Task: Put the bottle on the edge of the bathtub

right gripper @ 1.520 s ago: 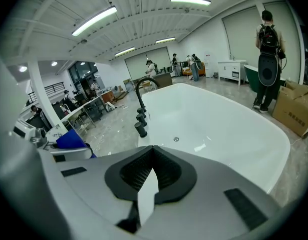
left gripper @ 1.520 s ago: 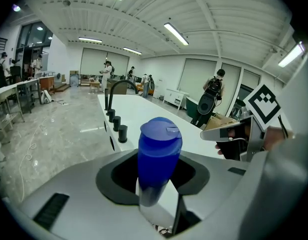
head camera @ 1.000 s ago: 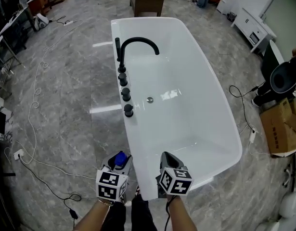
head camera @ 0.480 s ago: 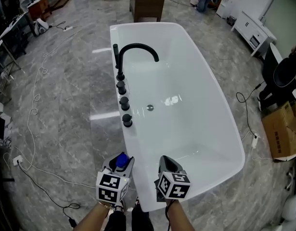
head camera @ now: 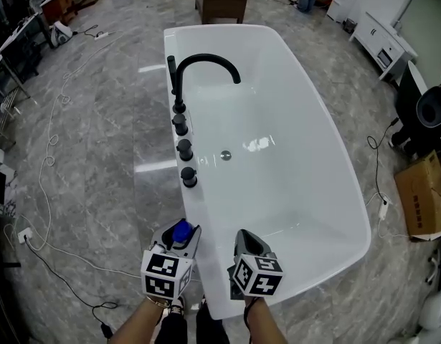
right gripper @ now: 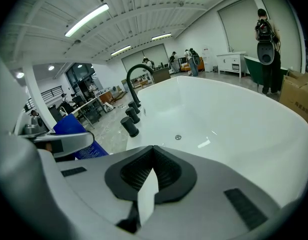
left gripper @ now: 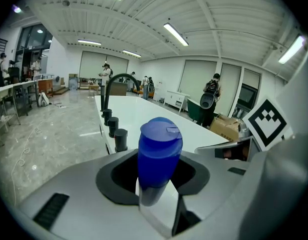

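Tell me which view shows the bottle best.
The left gripper view: the bottle stands centre frame, clamped between the jaws, cap and body clear. The head view shows only its blue top from above; the right gripper view catches a partly hidden blue patch at left.
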Motion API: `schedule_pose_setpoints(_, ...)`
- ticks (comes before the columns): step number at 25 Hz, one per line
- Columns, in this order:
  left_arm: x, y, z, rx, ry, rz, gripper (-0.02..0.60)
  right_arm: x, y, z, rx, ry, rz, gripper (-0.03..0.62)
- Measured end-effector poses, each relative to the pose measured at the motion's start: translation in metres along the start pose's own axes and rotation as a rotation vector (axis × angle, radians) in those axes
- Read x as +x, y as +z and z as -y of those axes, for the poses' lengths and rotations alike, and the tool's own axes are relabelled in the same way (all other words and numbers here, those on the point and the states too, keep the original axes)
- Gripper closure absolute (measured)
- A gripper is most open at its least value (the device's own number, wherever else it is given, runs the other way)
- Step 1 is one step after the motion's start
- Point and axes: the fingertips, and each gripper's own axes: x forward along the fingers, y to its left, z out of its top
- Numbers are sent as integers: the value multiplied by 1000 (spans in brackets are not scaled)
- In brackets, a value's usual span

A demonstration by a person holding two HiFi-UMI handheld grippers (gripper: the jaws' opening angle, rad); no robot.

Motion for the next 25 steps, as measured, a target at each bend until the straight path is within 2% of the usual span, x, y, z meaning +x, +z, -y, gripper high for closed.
schedule_pose_setpoints(25, 34, 11, 7, 61, -18, 25, 419, 11, -18, 25, 67, -31, -27, 568)
